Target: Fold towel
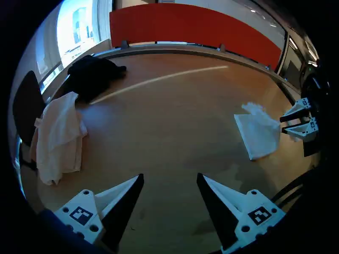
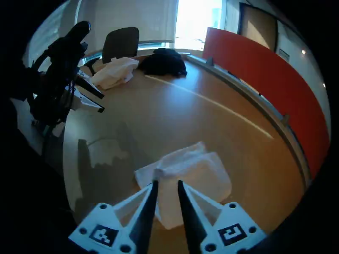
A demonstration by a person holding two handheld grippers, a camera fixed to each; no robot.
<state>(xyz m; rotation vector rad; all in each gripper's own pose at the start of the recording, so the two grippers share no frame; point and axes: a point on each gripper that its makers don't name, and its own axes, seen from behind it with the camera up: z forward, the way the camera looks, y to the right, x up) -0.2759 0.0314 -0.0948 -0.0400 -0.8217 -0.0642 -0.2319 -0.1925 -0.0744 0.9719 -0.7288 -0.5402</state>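
A white towel (image 2: pixel 193 171) lies folded on the wooden table (image 2: pixel 169 114), also seen as the white towel (image 1: pixel 258 135) at the right of the left gripper view. My right gripper (image 2: pixel 167 183) hovers over its near edge, fingers a narrow gap apart. A raised towel corner touches the left fingertip, and nothing is pinched between the fingers. From the left gripper view, the right gripper (image 1: pixel 283 125) sits at the towel's right edge. My left gripper (image 1: pixel 169 180) stands wide open above bare table, far from the towel; it appears as the left gripper (image 2: pixel 101 103), held by a dark-gloved hand.
A pile of white towels (image 1: pixel 59 139) lies at the table's left edge, with a black cloth (image 1: pixel 93 74) behind it and a dark chair (image 1: pixel 25 110) beside it. A red partition (image 1: pixel 190 25) runs along the far edge of the table (image 1: pixel 169 110).
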